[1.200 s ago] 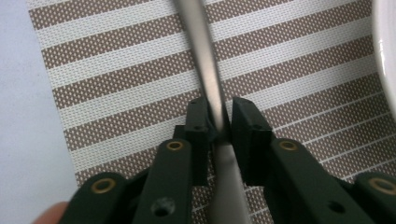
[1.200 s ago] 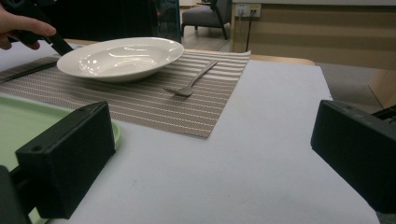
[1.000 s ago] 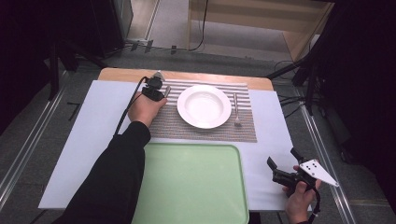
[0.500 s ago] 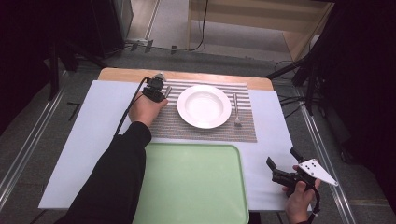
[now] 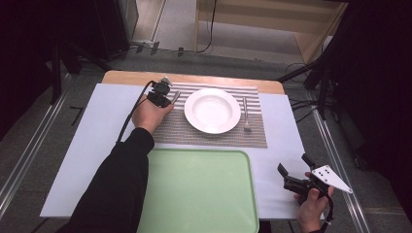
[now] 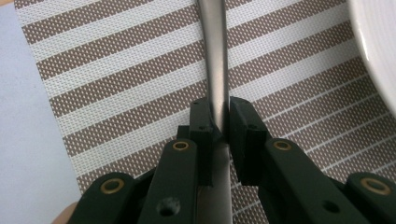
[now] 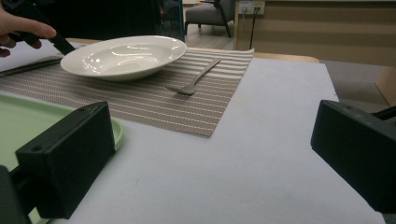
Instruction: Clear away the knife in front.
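So the placemat (image 5: 214, 133) sits at the far middle of the table (image 5: 87, 145), plate (image 5: 212, 110) on it, fork (image 5: 246, 114) just right of the plate, metal utensil (image 6: 215, 60) left of it. Tray (image 5: 199, 194) lies in front of the mat.

Even, soft light on the table (image 5: 97, 145) — dark surroundings, close gripper views slightly blurred.

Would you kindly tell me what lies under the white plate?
The white plate rests on the striped placemat, which shows all around it. Whatever lies directly beneath the plate is covered.
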